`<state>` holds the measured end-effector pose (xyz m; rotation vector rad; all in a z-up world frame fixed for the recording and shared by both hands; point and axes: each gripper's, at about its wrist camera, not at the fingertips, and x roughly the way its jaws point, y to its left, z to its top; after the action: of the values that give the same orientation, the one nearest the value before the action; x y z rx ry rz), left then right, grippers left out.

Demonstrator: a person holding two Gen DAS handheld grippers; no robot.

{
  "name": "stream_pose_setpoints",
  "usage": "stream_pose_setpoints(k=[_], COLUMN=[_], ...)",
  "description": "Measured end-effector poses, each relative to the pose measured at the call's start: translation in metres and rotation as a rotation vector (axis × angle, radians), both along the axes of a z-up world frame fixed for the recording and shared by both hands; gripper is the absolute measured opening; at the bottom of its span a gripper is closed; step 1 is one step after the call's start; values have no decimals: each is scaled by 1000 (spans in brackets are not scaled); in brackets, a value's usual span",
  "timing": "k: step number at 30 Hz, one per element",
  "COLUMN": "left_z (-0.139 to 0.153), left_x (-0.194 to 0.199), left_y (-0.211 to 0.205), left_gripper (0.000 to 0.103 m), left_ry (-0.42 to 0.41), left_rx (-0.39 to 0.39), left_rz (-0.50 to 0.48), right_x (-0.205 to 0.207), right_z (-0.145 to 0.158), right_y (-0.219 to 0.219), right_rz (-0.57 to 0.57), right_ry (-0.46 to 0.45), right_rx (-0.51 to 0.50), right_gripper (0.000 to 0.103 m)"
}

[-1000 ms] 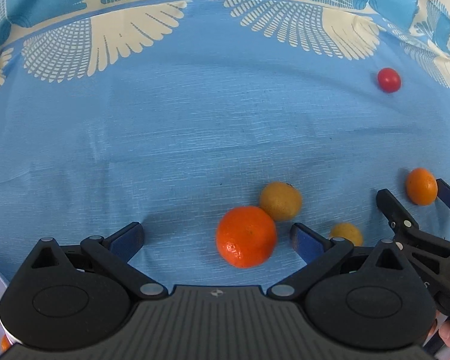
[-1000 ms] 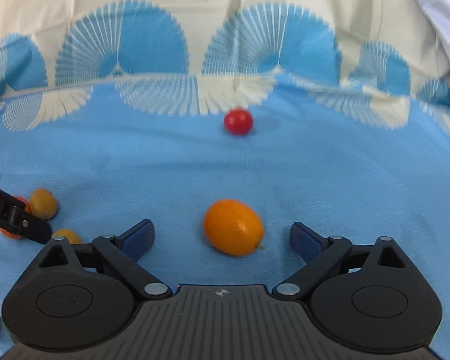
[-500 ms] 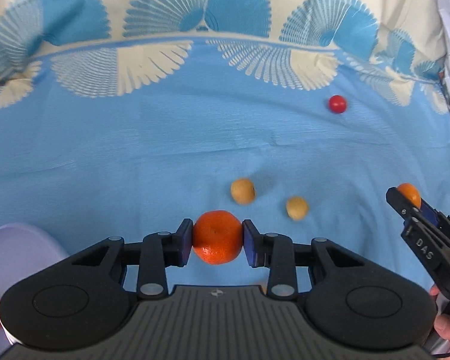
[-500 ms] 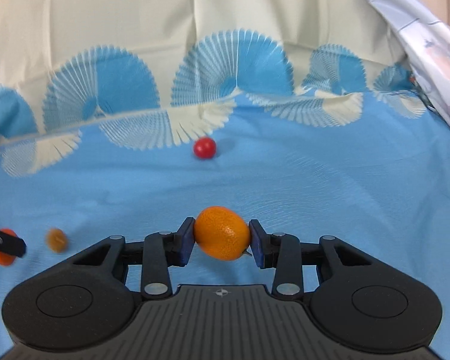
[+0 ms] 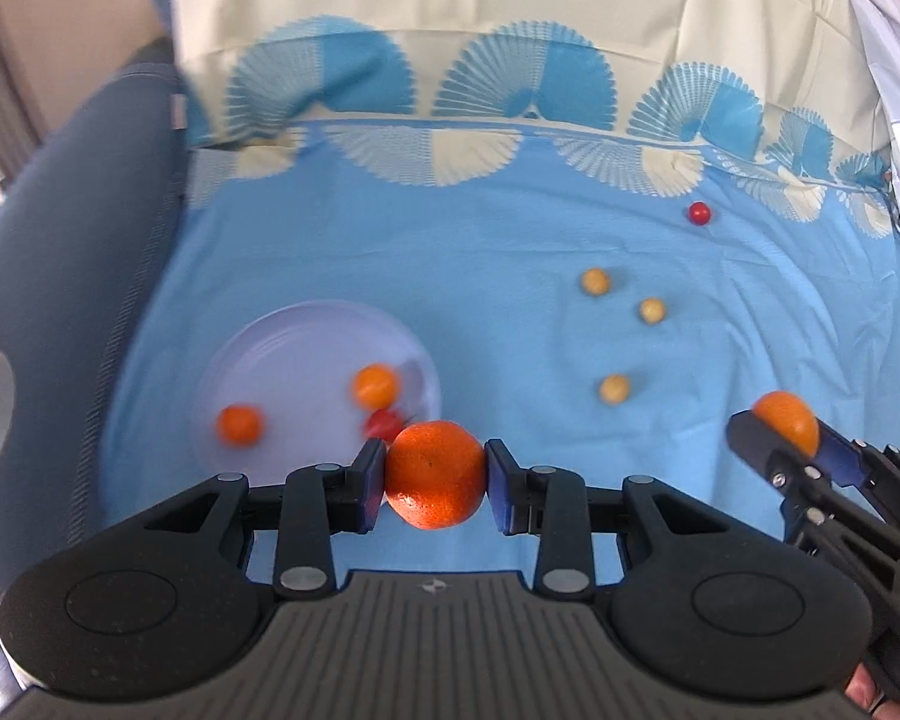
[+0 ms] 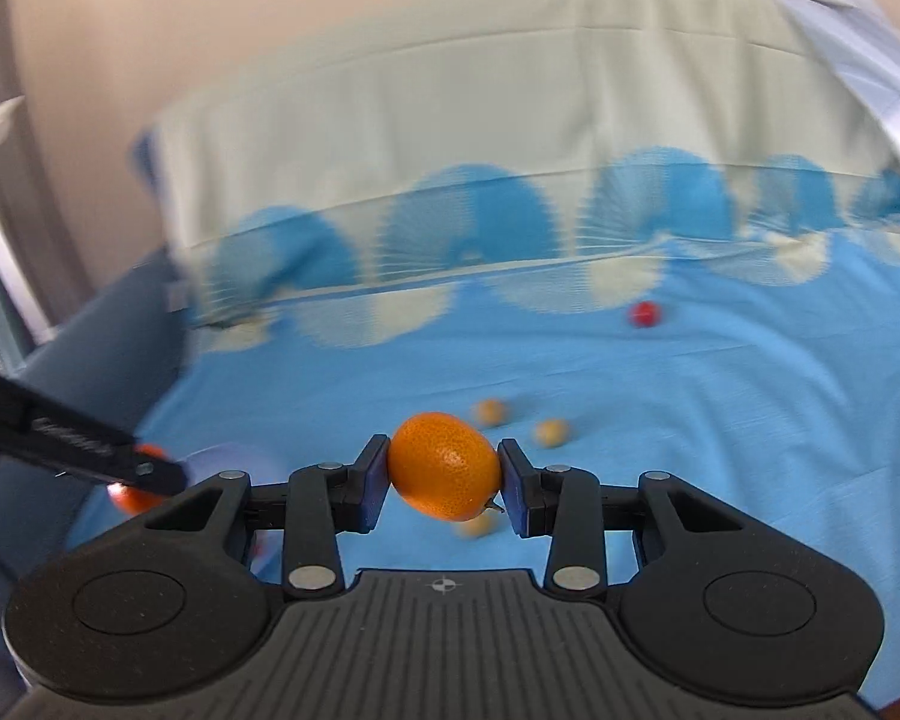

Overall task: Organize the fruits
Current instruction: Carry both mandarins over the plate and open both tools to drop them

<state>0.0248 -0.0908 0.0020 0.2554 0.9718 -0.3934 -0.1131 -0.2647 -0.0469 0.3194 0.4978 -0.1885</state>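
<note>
My left gripper (image 5: 435,477) is shut on a round orange tangerine (image 5: 435,474) and holds it above the blue cloth, just right of a pale lilac plate (image 5: 282,354). The plate holds two small orange fruits (image 5: 376,385) (image 5: 239,425) and a red one (image 5: 384,423). My right gripper (image 6: 444,471) is shut on an oval orange fruit (image 6: 444,465); it also shows at the right in the left wrist view (image 5: 787,426). Three small yellow fruits (image 5: 595,282) (image 5: 652,310) (image 5: 615,388) and a red cherry tomato (image 5: 699,213) lie on the cloth.
The blue cloth (image 5: 510,252) with a fan-patterned border covers the surface. A dark blue-grey padded edge (image 5: 60,228) runs along the left. A cream backdrop (image 5: 510,18) rises at the back, a pale sheet (image 5: 894,60) at the right.
Both grippers closed on their fruits, then lifted and pulled back. Both views swung left, bringing the plate into the left wrist view.
</note>
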Motion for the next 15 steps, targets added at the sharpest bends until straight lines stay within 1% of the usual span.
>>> stream_pose_setpoints(k=[4,9,15], left_z=[10,14,13], left_x=[-28,-57,-72], left_y=[46,104,148], left_gripper=[39,39,39], left_ry=[-31,-39,-41], left_rx=[5,-11,-49], left_rz=[26,82,137], right_x=[-18,-30,-40], right_z=[16,20,24], right_y=[52,107,155], right_rz=[86,183,271], right_ry=[0,32,55], right_rx=[20,41,-30], right_gripper=[40,40,40])
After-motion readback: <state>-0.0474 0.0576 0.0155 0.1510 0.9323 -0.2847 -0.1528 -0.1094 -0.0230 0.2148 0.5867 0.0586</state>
